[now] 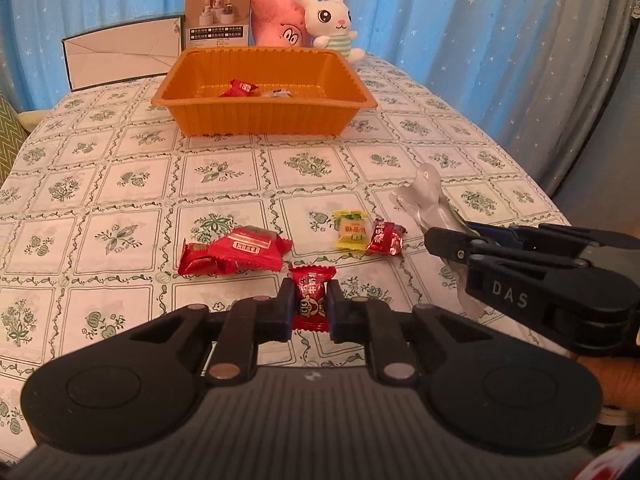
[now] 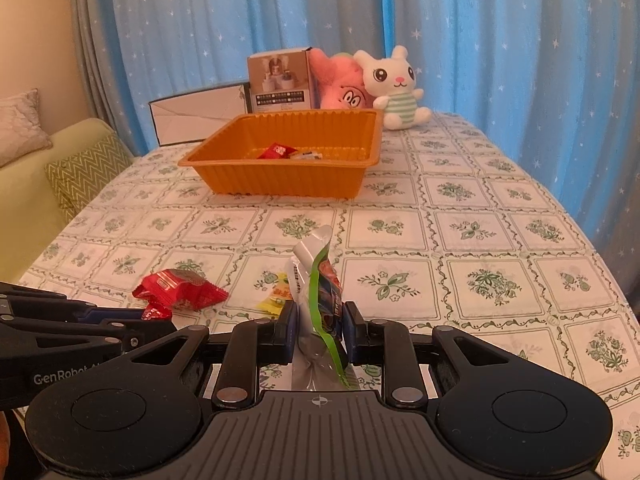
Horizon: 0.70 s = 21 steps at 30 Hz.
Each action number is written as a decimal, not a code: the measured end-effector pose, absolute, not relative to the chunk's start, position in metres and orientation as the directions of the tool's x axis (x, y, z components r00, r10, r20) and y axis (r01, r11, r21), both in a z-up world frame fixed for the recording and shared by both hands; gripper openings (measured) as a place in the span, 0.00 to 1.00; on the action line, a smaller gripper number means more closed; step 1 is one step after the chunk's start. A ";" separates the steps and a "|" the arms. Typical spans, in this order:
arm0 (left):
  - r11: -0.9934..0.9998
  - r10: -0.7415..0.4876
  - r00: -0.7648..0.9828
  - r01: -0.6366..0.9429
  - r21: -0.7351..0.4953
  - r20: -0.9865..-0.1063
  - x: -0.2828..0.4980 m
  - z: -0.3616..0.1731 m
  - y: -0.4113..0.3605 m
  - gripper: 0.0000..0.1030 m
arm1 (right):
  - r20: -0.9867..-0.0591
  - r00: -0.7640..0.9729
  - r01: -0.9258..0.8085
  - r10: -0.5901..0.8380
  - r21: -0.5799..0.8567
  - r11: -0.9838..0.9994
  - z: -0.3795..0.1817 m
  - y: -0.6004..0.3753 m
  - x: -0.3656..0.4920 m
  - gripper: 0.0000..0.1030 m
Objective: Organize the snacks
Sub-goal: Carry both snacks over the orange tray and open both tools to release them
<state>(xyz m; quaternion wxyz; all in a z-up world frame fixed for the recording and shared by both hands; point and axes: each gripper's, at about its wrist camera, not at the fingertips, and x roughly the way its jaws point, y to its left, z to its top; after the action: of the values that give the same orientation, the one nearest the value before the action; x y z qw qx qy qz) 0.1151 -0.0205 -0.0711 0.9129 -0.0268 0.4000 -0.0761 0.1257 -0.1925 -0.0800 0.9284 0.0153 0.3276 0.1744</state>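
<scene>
Beyond the matt black plastic left gripper point(image 1: 308, 306) sit glossy red foil-wrapped candies point(image 1: 236, 254) and a ribbed, shiny orange plastic tray point(image 1: 264, 116) on patterned cloth.

Table point(image 2: 500, 240) under a white cloth point(image 1: 100, 200) printed with green floral squares. At the far edge, standing in a row: flat white box with dark edging point(image 1: 120, 58), leaning; upright carton point(image 1: 218, 16) with a product picture on its face; pink plush toy point(image 1: 278, 20); white plush rabbit point(image 1: 330, 20) in a green-striped shirt, seated, touching the pink toy. Behind: blue curtain point(image 2: 500, 40) scattered with small white stars. Beside the table, in the right wrist view: pale green sofa point(image 2: 24, 184) bearing a zigzag-patterned cushion point(image 2: 84, 176) and a quilted cushion point(image 2: 20, 128).
</scene>
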 end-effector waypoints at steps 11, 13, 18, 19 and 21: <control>0.987 -0.158 0.689 0.115 -0.108 -0.708 0.107 -0.051 -0.017 0.14 | -0.577 0.741 -0.319 0.342 0.146 0.937 -0.063 -0.193 0.114 0.23; 0.987 -0.161 0.692 0.116 -0.112 -0.704 0.107 -0.048 -0.017 0.14 | -0.575 0.742 -0.322 0.346 0.147 0.935 -0.060 -0.192 0.114 0.23; 0.986 -0.165 0.700 0.122 -0.112 -0.695 0.109 -0.041 -0.014 0.14 | -0.569 0.742 -0.329 0.355 0.153 0.932 -0.055 -0.188 0.114 0.23; 0.986 -0.166 0.702 0.123 -0.112 -0.693 0.111 -0.039 -0.014 0.14 | -0.567 0.742 -0.330 0.357 0.154 0.931 -0.053 -0.188 0.115 0.23; 0.986 -0.169 0.706 0.125 -0.115 -0.687 0.114 -0.036 -0.012 0.14 | -0.565 0.743 -0.331 0.359 0.156 0.931 -0.051 -0.187 0.117 0.23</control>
<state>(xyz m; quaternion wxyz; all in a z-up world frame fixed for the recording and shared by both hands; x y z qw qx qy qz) 0.1142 -0.0119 -0.0356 0.9232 -0.0298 0.3749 -0.0796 0.1175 -0.1866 -0.0512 0.9332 0.0225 0.3073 0.1848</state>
